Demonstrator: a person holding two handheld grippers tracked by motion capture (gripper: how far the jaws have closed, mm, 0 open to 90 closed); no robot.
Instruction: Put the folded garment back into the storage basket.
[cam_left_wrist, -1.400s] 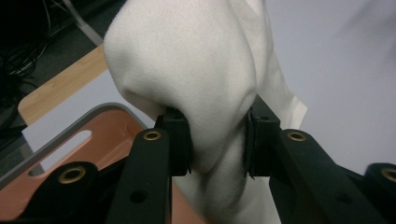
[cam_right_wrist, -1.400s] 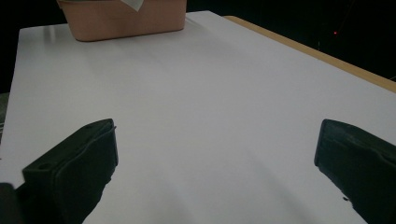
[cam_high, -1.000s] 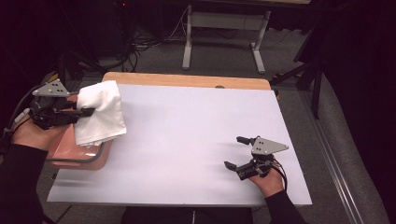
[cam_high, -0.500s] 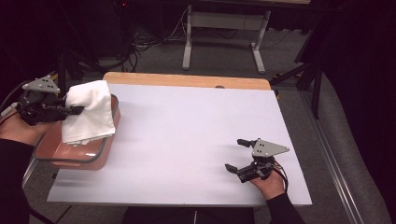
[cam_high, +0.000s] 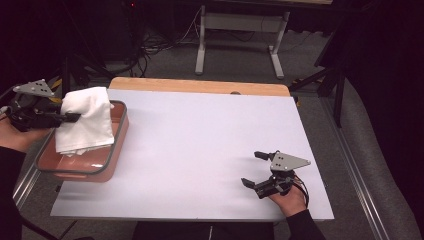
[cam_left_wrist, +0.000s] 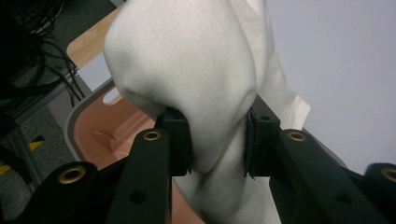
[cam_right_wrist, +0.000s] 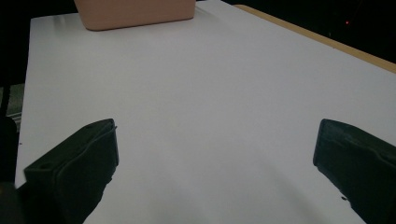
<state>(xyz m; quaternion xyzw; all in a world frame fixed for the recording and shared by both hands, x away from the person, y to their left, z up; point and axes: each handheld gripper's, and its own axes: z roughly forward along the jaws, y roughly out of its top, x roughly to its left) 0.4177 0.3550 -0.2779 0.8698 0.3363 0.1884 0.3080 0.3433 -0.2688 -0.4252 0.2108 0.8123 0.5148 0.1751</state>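
Observation:
A white cloth (cam_high: 85, 120) hangs bunched over a salmon-pink bin (cam_high: 107, 162) at the table's left edge. My left gripper (cam_high: 75, 117) is shut on the cloth; in the left gripper view both pads squeeze a thick fold of the cloth (cam_left_wrist: 205, 93), and my left gripper (cam_left_wrist: 212, 140) hovers over the bin (cam_left_wrist: 100, 128). Its lower end dips into the bin. Near the table's front right, my right gripper (cam_high: 254, 169) rests open, held by a hand. In the right gripper view my right gripper (cam_right_wrist: 215, 154) has nothing between its wide-set jaws.
The white table top (cam_high: 210, 145) has a wooden strip along its far edge (cam_high: 200, 86). The bin (cam_right_wrist: 135, 11) appears at the far end in the right gripper view. Beyond the table are cables and a desk frame (cam_high: 235, 35) on the floor.
My left gripper has carried the cloth leftward, off the table's middle side, so the bin's right rim and inside now show. The right gripper has kept still.

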